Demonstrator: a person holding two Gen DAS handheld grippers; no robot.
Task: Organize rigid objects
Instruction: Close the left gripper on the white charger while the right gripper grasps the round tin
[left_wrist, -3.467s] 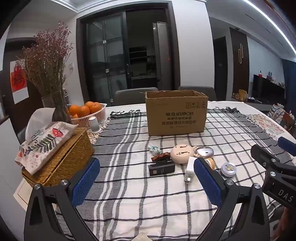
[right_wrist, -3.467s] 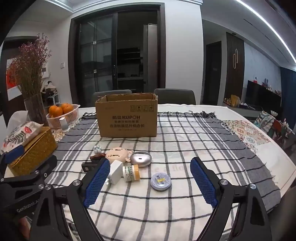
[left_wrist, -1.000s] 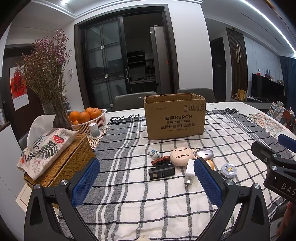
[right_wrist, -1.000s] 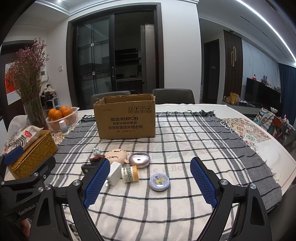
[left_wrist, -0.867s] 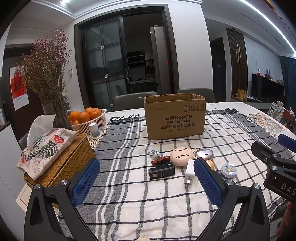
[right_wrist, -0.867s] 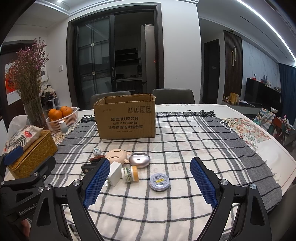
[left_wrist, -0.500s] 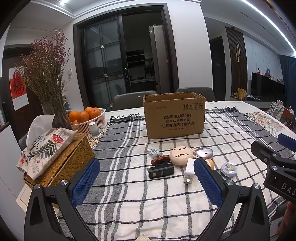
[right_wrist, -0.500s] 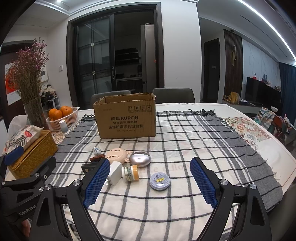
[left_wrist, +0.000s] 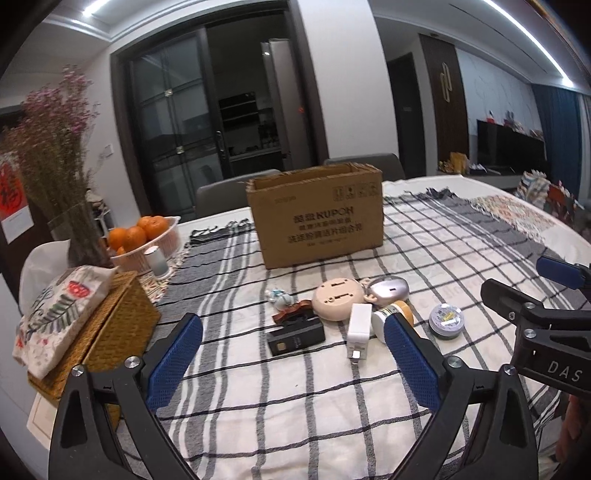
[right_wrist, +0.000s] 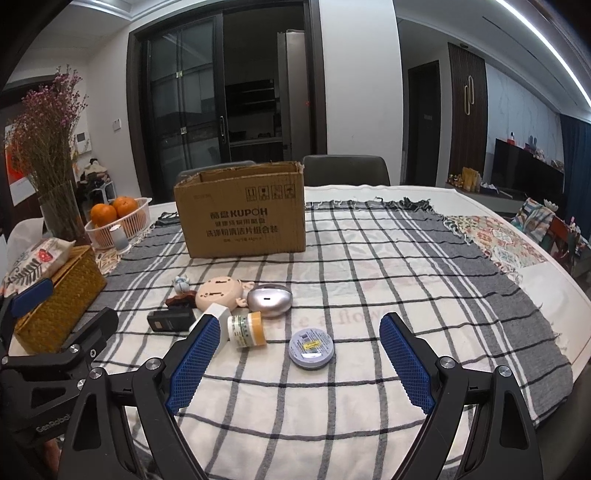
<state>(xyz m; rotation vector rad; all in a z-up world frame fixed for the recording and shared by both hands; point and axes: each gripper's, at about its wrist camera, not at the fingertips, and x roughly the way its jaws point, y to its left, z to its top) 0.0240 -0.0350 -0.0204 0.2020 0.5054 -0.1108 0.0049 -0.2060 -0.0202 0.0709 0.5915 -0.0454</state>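
Note:
A cluster of small items lies on the checked cloth in front of an open cardboard box (left_wrist: 317, 218). It holds a black box (left_wrist: 296, 336), a white charger (left_wrist: 359, 330), a pink round device (left_wrist: 336, 298), a silver egg-shaped case (left_wrist: 389, 288), a pill bottle (right_wrist: 245, 329) and a round tin (right_wrist: 311, 349). My left gripper (left_wrist: 291, 323) hovers short of the black box, its jaws closing a little from wide with nothing between them. My right gripper (right_wrist: 300, 320) stands open above the tin and touches nothing.
A wicker tissue box (left_wrist: 110, 325) sits at the left edge. Behind it are a basket of oranges (left_wrist: 144, 236) and a vase of dried flowers (left_wrist: 74, 229). Chairs stand behind the cardboard box (right_wrist: 243, 214). The table edge (right_wrist: 565, 295) curves round on the right.
Both grippers have come slightly lower and closer to the cluster. The left view has rolled a little, so the table now looks tilted. No object has moved.

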